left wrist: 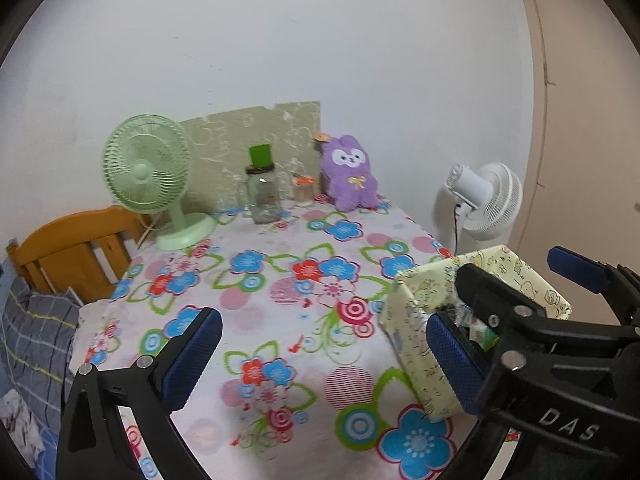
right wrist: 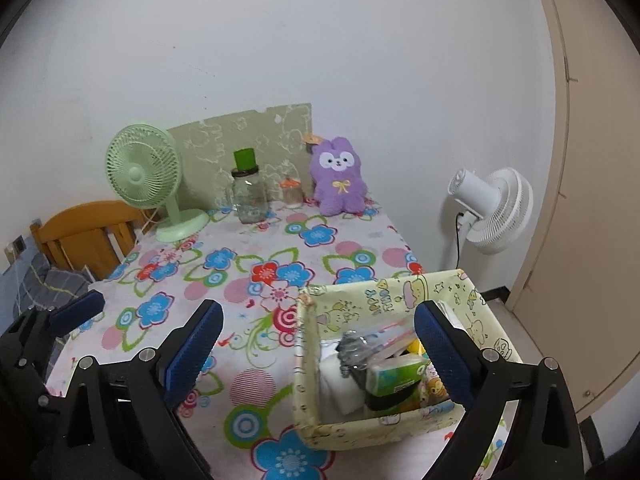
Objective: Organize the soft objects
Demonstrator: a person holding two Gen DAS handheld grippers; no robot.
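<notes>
Your left claw (left wrist: 324,356) hangs released over the flowered cloth on the bench (left wrist: 280,280), nothing between its blue pads. Your right claw (right wrist: 318,354) is likewise spread wide and empty, its right finger above the open top of the yellow fabric box (right wrist: 360,426).

Surroundings, back row against the wall: green desk fan (right wrist: 144,176) at the left, a glass jar (right wrist: 249,196) with a green lid beside it, a small orange-topped jar (right wrist: 291,191) next, then the purple plush rabbit (right wrist: 338,178). A pale patterned board (right wrist: 240,136) leans behind them. A white fan (right wrist: 494,210) stands off the bench at the right; a wooden headboard (right wrist: 86,236) and grey checked bedding (left wrist: 32,340) sit to the left.

The rabbit sits upright at the far right corner of the bench, long axis vertical, face turned toward you, well apart from both claws. The bench between it and the claws carries only the cloth.

The box stands at the near right corner, opening upward, holding a green tissue pack (right wrist: 394,378) and other packets too jumbled to name.
</notes>
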